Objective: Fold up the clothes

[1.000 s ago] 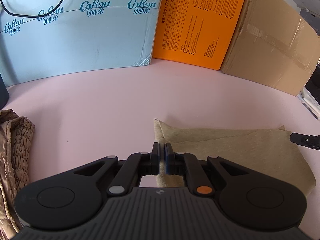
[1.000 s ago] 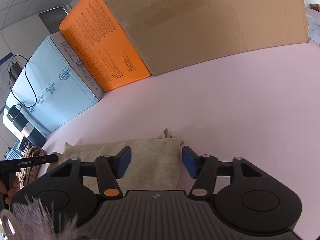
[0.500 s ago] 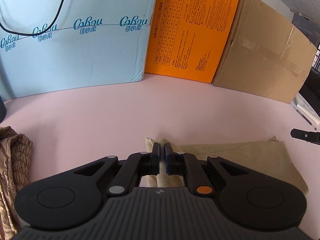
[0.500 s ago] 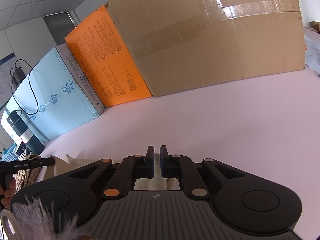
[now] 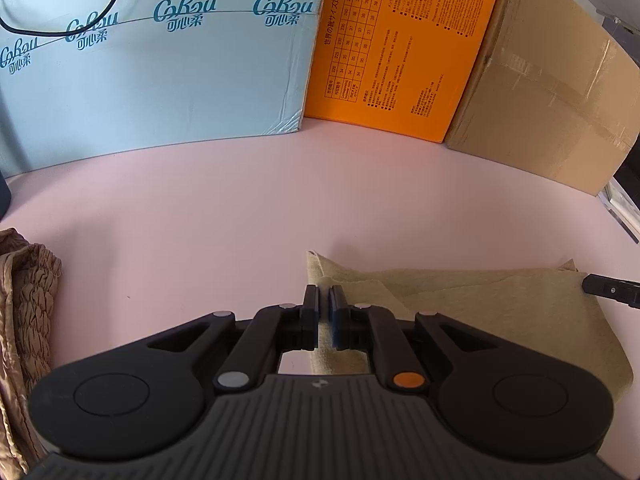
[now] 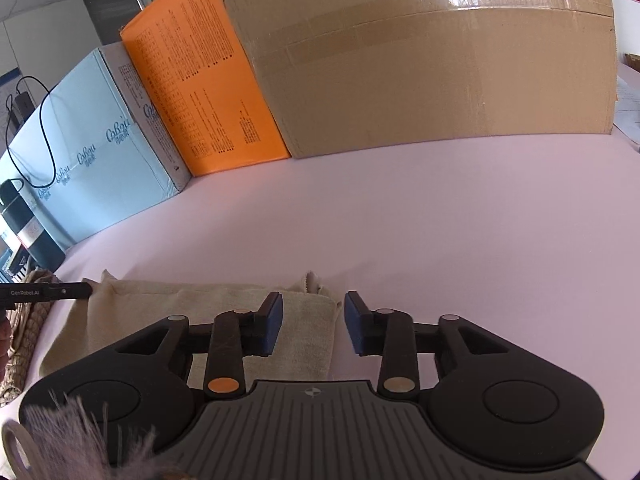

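A folded beige cloth (image 5: 492, 312) lies flat on the pink table (image 5: 240, 220). My left gripper (image 5: 324, 300) is shut at the cloth's left edge; the jaws are almost together and seem to pinch that edge. In the right wrist view the same cloth (image 6: 224, 312) lies under my right gripper (image 6: 314, 312), which is open, its blue pads apart over the cloth's right end. The right gripper's tip (image 5: 608, 290) shows at the cloth's far right corner. The left gripper's tip (image 6: 52, 292) shows at the cloth's left end.
A light blue box (image 5: 152, 64), an orange box (image 5: 400, 48) and a brown cardboard box (image 5: 548, 88) stand along the table's back. A crumpled tan quilted garment (image 5: 24, 308) lies at the left. A dark flask (image 6: 24, 232) stands far left.
My right gripper was open, shut on the cloth half a second ago, and has now opened again. My left gripper stays shut at the cloth's left edge and shifted slightly.
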A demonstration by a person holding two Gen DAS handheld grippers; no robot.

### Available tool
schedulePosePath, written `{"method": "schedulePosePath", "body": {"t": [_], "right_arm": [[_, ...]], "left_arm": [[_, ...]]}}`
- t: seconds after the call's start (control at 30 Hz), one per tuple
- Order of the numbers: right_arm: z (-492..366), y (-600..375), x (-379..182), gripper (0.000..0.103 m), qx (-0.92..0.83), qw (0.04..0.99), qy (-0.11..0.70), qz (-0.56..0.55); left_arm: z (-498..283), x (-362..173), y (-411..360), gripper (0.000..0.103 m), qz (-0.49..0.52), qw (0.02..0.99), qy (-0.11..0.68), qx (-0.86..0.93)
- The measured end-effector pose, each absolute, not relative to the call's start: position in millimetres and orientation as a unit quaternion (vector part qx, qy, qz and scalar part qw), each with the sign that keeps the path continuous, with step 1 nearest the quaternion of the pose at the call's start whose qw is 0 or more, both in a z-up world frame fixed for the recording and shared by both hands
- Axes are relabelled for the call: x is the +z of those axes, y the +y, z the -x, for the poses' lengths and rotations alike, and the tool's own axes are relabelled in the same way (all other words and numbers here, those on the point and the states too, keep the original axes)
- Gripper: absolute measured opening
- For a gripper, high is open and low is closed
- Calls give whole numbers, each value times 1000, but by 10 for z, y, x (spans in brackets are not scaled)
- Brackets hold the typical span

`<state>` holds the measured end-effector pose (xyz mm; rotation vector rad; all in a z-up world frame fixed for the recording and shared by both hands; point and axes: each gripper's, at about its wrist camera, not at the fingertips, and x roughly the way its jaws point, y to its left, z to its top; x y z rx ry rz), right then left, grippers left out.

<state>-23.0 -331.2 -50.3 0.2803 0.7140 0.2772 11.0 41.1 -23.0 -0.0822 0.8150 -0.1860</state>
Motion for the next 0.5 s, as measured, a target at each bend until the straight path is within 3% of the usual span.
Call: {"method": "schedulePosePath", "body": {"t": [0.03, 0.33, 0.5], "right_arm": [[244, -3291, -504, 4, 134, 920, 346, -130], [392, -3272, -180, 4, 140, 941, 290, -101], [268, -3334, -311, 4, 122, 938, 311, -95]], "left_arm": [[-100, -229, 409, 5, 39, 913, 395, -90], [-46, -45, 447, 5, 52, 923, 368, -101], [-195, -192, 419, 5, 40, 917, 386, -89]]}}
